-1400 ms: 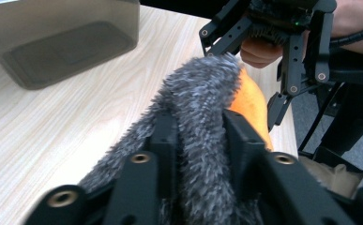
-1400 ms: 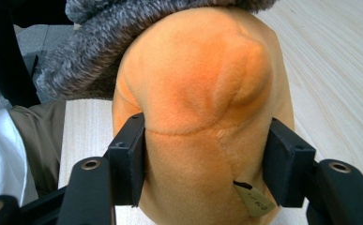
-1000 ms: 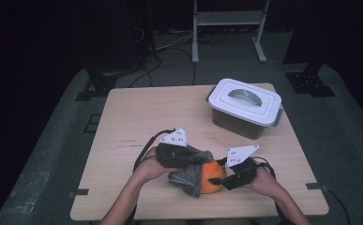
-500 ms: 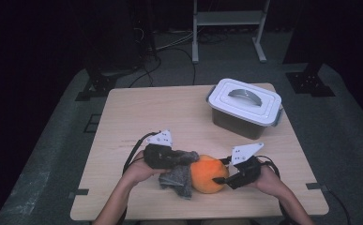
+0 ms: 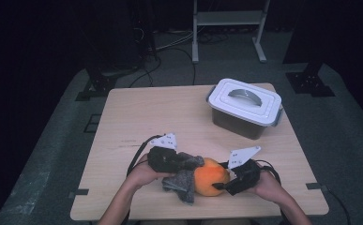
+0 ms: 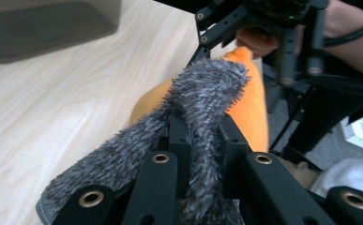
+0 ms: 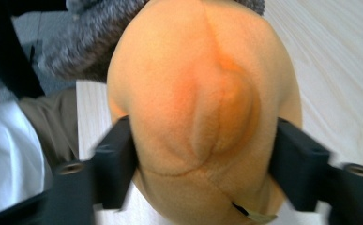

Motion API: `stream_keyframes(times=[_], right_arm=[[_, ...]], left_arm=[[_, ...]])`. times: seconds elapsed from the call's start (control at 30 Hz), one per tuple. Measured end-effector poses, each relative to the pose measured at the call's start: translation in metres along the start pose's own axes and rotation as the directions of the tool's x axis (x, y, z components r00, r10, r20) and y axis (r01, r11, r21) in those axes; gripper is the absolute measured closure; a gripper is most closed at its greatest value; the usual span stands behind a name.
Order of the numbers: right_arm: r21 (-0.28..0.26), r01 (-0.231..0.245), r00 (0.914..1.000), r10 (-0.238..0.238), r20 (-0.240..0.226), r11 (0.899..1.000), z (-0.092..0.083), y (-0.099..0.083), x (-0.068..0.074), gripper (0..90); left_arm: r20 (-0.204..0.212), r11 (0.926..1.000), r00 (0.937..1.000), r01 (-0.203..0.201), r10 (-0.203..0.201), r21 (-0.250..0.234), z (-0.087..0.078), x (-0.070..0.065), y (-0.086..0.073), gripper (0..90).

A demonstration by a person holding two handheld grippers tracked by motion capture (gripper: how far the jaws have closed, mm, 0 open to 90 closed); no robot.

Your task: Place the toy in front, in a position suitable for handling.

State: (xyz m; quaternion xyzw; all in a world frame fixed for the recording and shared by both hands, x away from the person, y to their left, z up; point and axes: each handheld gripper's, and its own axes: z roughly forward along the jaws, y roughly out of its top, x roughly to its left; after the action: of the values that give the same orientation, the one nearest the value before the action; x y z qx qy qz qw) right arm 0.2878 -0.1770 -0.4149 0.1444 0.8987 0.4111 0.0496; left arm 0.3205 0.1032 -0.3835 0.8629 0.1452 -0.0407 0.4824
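The plush toy [image 5: 211,176], orange with a grey furry part [image 5: 185,179], lies near the table's [image 5: 170,112] front edge. The left hand-held gripper [image 6: 202,140] is clenched on the grey fur. The right hand-held gripper [image 7: 202,154] grasps the orange body, its jaws having just been closing. A lidded box [image 5: 245,107] stands well apart.

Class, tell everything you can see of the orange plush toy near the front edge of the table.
The orange plush toy is round, soft and fleecy, with stitched seams and a small bump on one side. It sits on the wooden table near the front edge. The right claw grips it with a jaw on each side. A grey furry piece lies against it, pinched by the left claw.
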Motion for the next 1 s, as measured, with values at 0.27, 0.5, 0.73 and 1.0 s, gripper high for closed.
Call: stream_keyframes(times=[0.27, 0.5, 0.73, 1.0], right_arm=[[-0.046, 0.116, 0.9904, -0.119, -0.070, 0.992, 0.007, 0.001, -0.004, 44.8], [-0.040, 0.184, 0.9787, -0.187, -0.084, 0.982, 0.017, 0.011, 0.000, 45.0], [-0.039, 0.111, 0.9917, -0.113, -0.062, 0.993, 0.005, 0.000, -0.007, 35.6], [0.045, -0.021, 0.9998, 0.021, -0.007, 0.999, -0.001, 0.006, 0.001, 23.6]], left_arm=[[0.023, 1.0000, 0.9997, -0.007, 0.006, 0.003, 0.000, -0.002, 0.009, 79.9], [0.030, 0.9998, 0.9995, -0.004, 0.003, 0.022, 0.002, -0.004, 0.012, 79.9], [0.001, 0.9989, 0.9989, 0.046, -0.046, 0.014, -0.004, 0.005, -0.005, 79.9], [-0.001, 0.9985, 0.9986, 0.053, -0.053, 0.012, 0.002, 0.003, 0.001, 79.9]])
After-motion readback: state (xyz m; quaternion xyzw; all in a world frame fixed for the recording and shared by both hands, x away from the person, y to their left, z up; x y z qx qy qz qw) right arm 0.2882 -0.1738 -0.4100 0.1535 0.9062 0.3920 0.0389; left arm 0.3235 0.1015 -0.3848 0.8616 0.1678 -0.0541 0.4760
